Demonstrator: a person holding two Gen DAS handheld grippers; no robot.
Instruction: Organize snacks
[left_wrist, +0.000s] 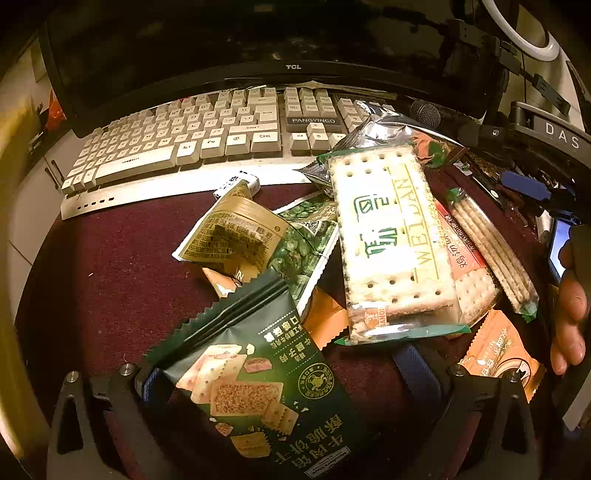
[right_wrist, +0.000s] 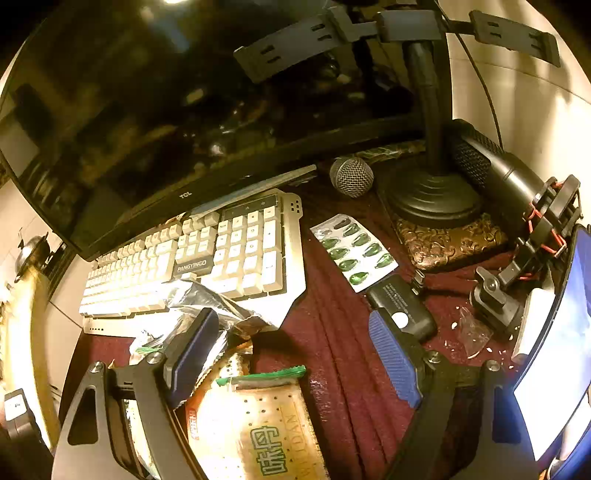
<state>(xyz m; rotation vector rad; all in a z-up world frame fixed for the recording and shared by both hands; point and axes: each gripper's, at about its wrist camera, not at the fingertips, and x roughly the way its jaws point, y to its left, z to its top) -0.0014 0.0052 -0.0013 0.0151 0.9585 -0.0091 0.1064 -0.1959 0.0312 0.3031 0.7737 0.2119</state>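
A heap of snack packs lies on the dark red cloth (left_wrist: 110, 266). In the left wrist view a dark green cracker bag (left_wrist: 258, 376) lies between my left gripper's (left_wrist: 288, 373) wide-open fingers, not clamped. Beyond it lie a clear WEIDAN cracker pack (left_wrist: 391, 240), a tan pouch (left_wrist: 232, 232), a green pea packet (left_wrist: 303, 251), orange packets (left_wrist: 498, 354) and a biscuit sleeve (left_wrist: 491, 251). My right gripper (right_wrist: 295, 354) is open above the WEIDAN pack (right_wrist: 258, 424); its left finger (right_wrist: 192, 354) touches a crumpled foil bag (right_wrist: 218, 306).
A white keyboard (left_wrist: 207, 136) and a TCL monitor (left_wrist: 221, 37) stand behind the heap. In the right wrist view a blister pack of green capsules (right_wrist: 351, 251), a microphone (right_wrist: 351, 177), a stand base (right_wrist: 432, 199), a black device (right_wrist: 402, 306) and a lit phone (right_wrist: 561, 350) sit right.
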